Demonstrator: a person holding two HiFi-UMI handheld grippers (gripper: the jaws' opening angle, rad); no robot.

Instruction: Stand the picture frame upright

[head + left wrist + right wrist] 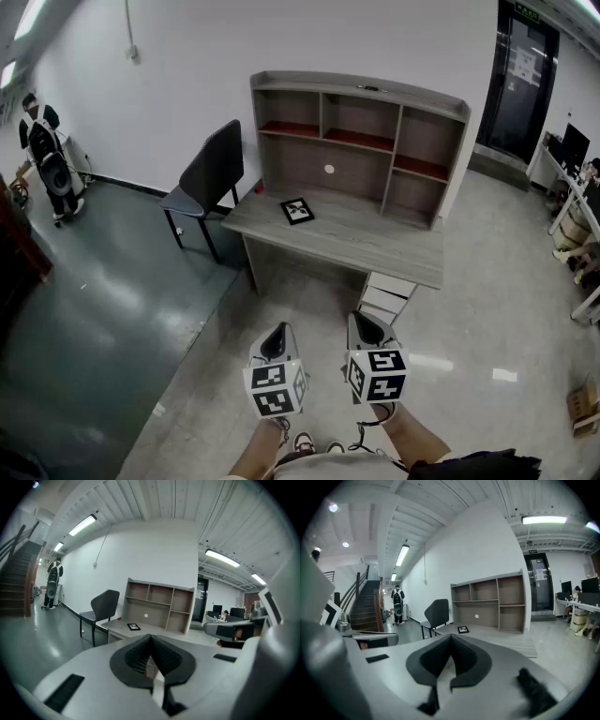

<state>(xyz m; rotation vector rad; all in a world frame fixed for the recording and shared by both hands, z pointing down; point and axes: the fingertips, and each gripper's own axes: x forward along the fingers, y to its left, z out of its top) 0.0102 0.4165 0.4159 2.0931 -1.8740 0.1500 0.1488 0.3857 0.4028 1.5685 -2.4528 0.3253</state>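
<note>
A small black picture frame [297,211] lies flat on the grey desk [375,248], to the left of its middle. It shows small and far off as the frame [133,627] in the left gripper view and the frame [463,630] in the right gripper view. My left gripper [275,339] and right gripper [369,328] hang side by side above the floor, well short of the desk. Both have their jaws together with nothing between them: left gripper [150,638], right gripper [450,638].
The desk carries a shelf hutch [361,141] at its back and white drawers [387,295] beneath. A dark chair [206,178] stands at its left. A person [47,159] stands far left by stairs [363,604]. Other desks [572,202] line the right side.
</note>
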